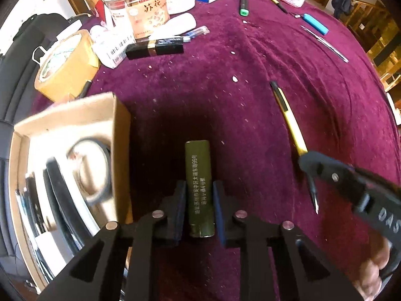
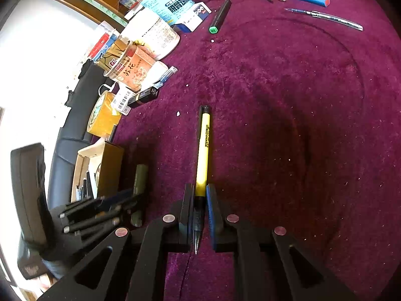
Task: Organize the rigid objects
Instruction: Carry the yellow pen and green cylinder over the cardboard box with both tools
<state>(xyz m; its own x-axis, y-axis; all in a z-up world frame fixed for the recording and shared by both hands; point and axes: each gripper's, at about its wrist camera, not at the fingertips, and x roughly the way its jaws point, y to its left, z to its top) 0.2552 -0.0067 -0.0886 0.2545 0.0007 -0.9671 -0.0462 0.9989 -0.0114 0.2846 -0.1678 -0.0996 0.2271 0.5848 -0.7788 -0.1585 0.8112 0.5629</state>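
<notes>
**Both claws loaded: green block in the left, yellow pen in the right**

Left claw: pads pressed against both long sides of an olive-green rectangular block with white print on its top face. The grip sits on the near half; the far half projects forward over the tabletop. Judgement: the block looks stiff and light, with flat parallel sides that seat well against the pads; slip risk appears low. Whether it is lifted or resting on the cloth cannot be told.

Right claw: clamped on a yellow pen at the dark grip section near the tip. The tip points back toward the camera and the long barrel extends forward. Judgement: the pen is rigid and light, but round, smooth and held far off-centre, so it may pivot or roll between the pads; a hold nearer mid-barrel would be steadier.

Landmark: the open cardboard box, already holding tape rolls and pens. The green block lies just beside its right wall; the yellow pen is further right of it, well apart. A black marker with a green end and a blue lighter lie far beyond the box.
</notes>
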